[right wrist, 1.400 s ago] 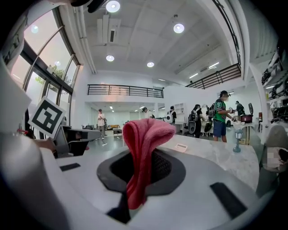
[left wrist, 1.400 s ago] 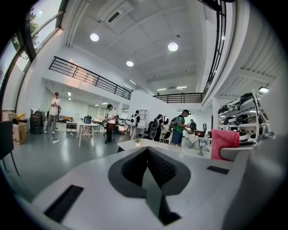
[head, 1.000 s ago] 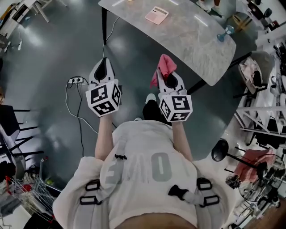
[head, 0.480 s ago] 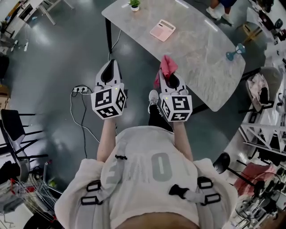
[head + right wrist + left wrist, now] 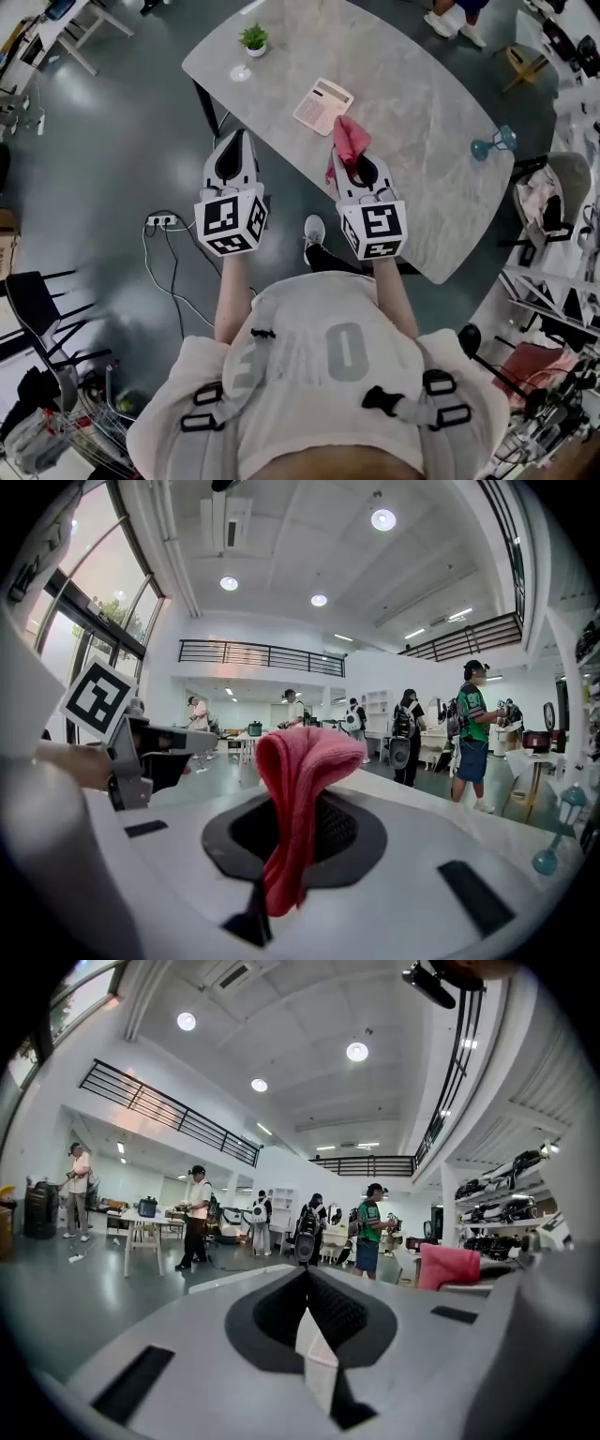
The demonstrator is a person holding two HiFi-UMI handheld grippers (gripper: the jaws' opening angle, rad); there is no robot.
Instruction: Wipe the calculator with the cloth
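Head view looks down on a person who holds both tools out over the near edge of a grey table. The calculator – pink, with its keys up – lies flat on the table near the near-left edge, a little beyond the tools and between their lines. The cloth, pink-red, stands up out of the right gripper, and its top is near the calculator's right corner; I cannot tell if they touch. In the right gripper view the jaws are clamped on the cloth, which folds over above them and hangs down between them. The left gripper is to the left of the right one, apart from it, over the table's near-left edge. In the left gripper view its jaws are pressed together with nothing between them. A small plant stands at the table's far-left end and a blue glass at its right end.
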